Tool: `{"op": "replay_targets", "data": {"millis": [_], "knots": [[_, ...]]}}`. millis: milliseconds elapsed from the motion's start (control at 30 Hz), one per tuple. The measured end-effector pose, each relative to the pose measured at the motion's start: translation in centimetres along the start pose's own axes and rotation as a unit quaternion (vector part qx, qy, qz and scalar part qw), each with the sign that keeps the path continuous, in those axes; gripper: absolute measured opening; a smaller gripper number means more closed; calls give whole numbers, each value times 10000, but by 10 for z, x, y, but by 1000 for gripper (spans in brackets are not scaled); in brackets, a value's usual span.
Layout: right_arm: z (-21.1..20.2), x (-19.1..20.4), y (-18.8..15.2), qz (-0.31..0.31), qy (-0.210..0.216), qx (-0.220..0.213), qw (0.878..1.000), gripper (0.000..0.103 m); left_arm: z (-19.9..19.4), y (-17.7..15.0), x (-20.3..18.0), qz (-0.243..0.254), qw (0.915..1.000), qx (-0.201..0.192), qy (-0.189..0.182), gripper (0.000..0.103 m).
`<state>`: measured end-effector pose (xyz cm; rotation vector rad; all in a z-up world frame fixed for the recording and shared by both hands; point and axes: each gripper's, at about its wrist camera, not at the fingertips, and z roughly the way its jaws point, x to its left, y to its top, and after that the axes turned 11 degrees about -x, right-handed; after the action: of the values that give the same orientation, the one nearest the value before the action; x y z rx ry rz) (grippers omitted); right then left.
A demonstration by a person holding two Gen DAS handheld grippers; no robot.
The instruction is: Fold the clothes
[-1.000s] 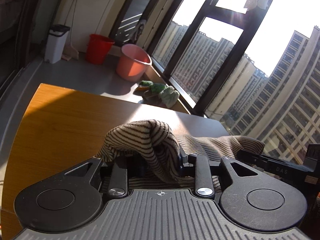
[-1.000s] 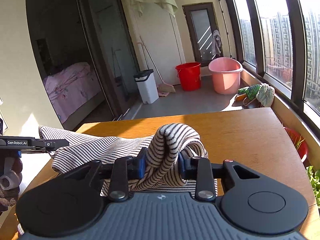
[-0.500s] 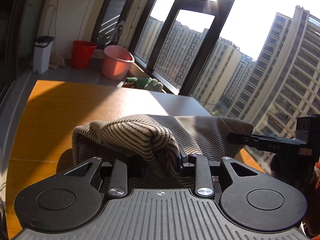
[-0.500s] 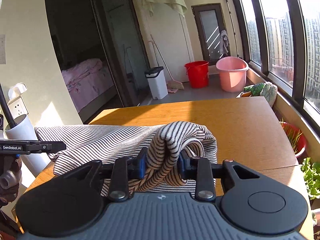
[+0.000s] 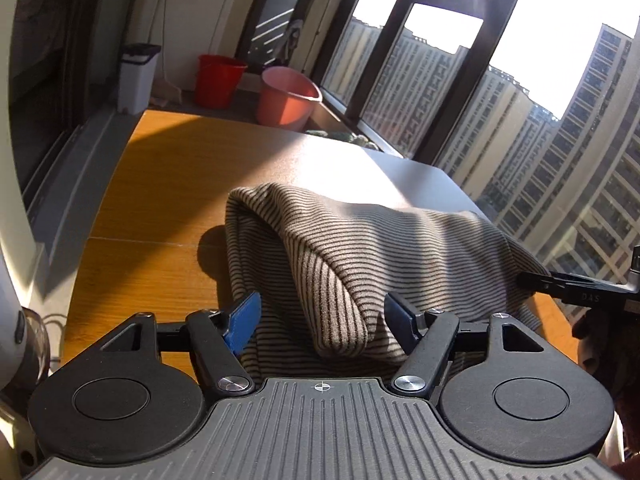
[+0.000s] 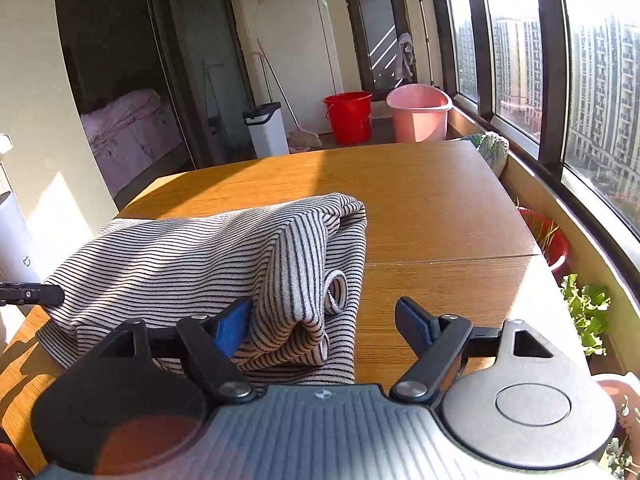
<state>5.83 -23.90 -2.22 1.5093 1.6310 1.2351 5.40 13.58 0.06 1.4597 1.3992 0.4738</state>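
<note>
Between both grippers' spread jaws, just opened, the striped garment (image 5: 360, 256) lies crosswise on the desk (image 6: 440, 216); left gripper (image 5: 322, 312) and right gripper (image 6: 324, 320) each flank one end, unclamped.

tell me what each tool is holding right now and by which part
Nothing is held. The left tool and right tool have just been opening; the striped garment lies bunched between their spread pads, released on the table.

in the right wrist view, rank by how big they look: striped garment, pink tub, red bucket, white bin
1. striped garment, by far the largest, though it lies nearest the camera
2. pink tub
3. red bucket and white bin look about alike, so I won't rank them
</note>
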Motion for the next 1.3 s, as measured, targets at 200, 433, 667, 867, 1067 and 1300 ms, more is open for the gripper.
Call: {"op": "replay_targets", "data": {"millis": [200, 433, 667, 867, 1067, 1300], "knots": [[-14, 7, 20, 75, 267, -599, 9978, 101, -7, 18, -21, -216, 9971, -234, -691, 94], [18, 36, 15, 78, 1096, -460, 9929, 103, 46, -17, -50, -177, 9909, 700, -1137, 99], [29, 28, -8, 695, 1373, -124, 9880, 103, 76, -5, -44, 23, 9924, 622, -1064, 102], [5, 48, -23, 814, 1507, -72, 9852, 103, 131, 27, -28, -107, 9943, 537, -914, 102], [-9, 92, -24, 325, 2021, 191, 9786, 103, 172, 61, -14, -527, 9962, 432, -540, 102], [-22, 64, 11, 77, 1213, -418, 9917, 103, 116, 51, -27, -190, 9990, 161, -372, 103]]}}
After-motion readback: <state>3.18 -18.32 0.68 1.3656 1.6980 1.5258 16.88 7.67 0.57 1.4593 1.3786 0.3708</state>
